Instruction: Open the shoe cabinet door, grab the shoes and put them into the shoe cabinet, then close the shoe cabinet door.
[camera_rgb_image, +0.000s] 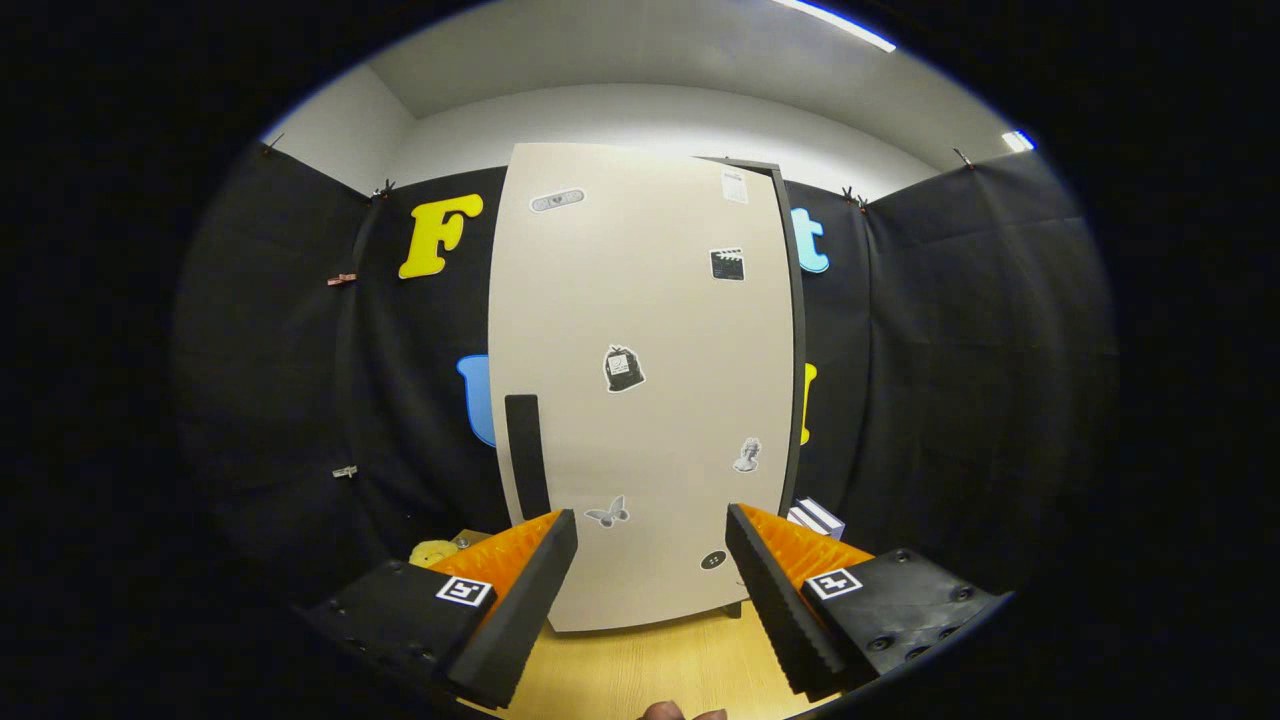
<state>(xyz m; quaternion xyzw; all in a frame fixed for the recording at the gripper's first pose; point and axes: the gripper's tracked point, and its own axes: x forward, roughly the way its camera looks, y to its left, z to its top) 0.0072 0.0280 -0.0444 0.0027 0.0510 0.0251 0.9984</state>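
Claw (650, 560) spread wide, gripping nothing. Shoe cabinet door (640, 380) shut at 12 o'clock ahead, dark handle (527, 455) at 11. Fits either stage: door awaiting opening, or reclosed with shoes inside.

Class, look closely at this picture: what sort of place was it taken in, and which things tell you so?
Probably a staged recording booth, not a home: black cloth walls surround a stickered cabinet door standing on a wooden table, with the open gripper facing it.
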